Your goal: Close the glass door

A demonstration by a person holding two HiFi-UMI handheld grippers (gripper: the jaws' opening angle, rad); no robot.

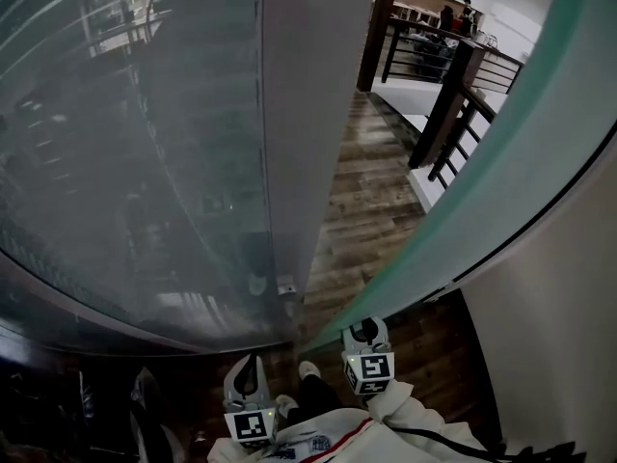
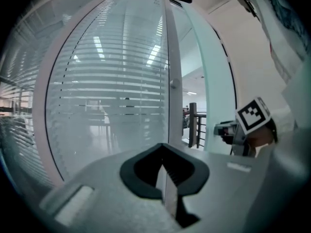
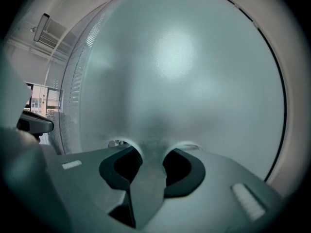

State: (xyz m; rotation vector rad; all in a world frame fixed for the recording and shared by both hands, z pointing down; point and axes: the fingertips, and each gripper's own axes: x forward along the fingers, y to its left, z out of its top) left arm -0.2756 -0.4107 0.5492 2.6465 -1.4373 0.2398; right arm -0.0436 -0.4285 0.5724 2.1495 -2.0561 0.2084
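The frosted green glass door [image 1: 501, 152] stands ajar, swung away from the grey frame post [image 1: 308, 114]. My right gripper [image 1: 364, 330] is at the door's near lower edge. In the right gripper view the pane [image 3: 184, 81] fills everything just ahead of the right gripper [image 3: 148, 154], whose jaws stand apart with nothing between them. My left gripper [image 1: 253, 363] hangs lower left, short of the post, jaws together and empty. The left gripper view shows the left gripper [image 2: 164, 161] facing the post [image 2: 174, 81], with the right gripper [image 2: 228, 130] against the door [image 2: 214, 81].
A fixed glass wall with blinds [image 1: 145, 143] runs on the left. Through the gap lies a wooden floor [image 1: 371, 210] with a dark railing [image 1: 443, 104] beyond. A small metal fitting [image 1: 284, 285] sits at the post's foot. A white wall [image 1: 559, 336] borders the right.
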